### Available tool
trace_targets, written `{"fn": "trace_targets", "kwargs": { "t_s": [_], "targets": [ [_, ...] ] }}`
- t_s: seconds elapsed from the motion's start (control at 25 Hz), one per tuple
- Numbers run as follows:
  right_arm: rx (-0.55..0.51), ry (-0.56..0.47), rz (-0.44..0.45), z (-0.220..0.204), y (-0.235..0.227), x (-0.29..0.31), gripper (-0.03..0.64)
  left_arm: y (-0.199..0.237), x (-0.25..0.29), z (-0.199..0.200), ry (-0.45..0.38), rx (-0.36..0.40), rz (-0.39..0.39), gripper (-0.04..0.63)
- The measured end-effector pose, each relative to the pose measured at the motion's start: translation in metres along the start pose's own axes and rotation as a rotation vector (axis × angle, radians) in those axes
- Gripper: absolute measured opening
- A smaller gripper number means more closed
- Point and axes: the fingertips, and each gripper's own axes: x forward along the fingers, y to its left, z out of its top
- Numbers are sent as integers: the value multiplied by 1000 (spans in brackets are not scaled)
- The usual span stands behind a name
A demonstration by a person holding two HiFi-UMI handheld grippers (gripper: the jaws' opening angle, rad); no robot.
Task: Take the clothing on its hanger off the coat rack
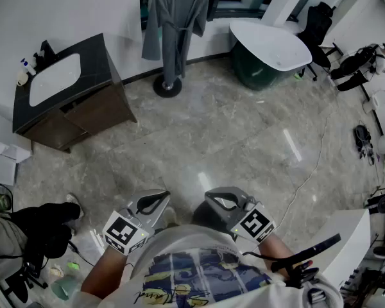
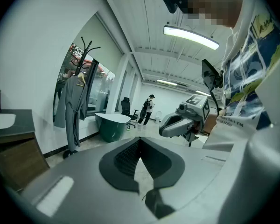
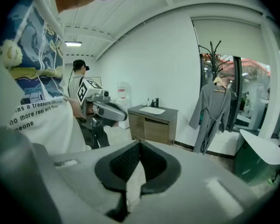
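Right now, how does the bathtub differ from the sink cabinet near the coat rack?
The bathtub is rounded, white inside with a dark green outer wall; the sink cabinet is boxy, with a dark top and brown wood front. In the head view the bathtub stands right of the coat rack, the sink cabinet left of it. Both stand on the floor.

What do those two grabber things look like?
The left gripper and right gripper are grey, with rounded, looped jaws and black ribbed pads. Each carries a cube with black-and-white square markers. The person wears a white top with blue print.
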Motion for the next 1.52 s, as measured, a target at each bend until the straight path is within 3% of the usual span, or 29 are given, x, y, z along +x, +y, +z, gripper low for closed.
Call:
{"fn": "trace_targets", "kwargs": {
  "t_s": [0.36, 0.52, 0.68, 0.88, 0.92, 1.08, 1.32, 1.52],
  "targets": [
    [-23, 12, 35, -2, -41, 25, 2, 43, 31, 7, -12, 20, 38, 2],
    [-37, -7, 28, 1, -103, 39, 2, 81, 70, 29, -22, 20, 47, 3],
    [-40, -52, 26, 24, -184, 52, 2, 128, 117, 77, -36, 49, 66, 3],
    [-18, -105, 19, 42, -266, 54, 5, 185, 170, 130, -37, 81, 99, 91],
    [-11, -107, 12, 41, -281, 56, 50, 198, 179, 138, -35, 83, 110, 109],
    [66, -108, -20, 39, -323, 63, 123, 254, 204, 177, -28, 102, 153, 166],
    [102, -80, -75, 43, -379, 85, 127, 389, 227, 258, -55, 198, 293, 215],
    [152, -76, -208, 59, -433, 99, 126, 507, 258, 334, -50, 271, 354, 264]
  ]
}}
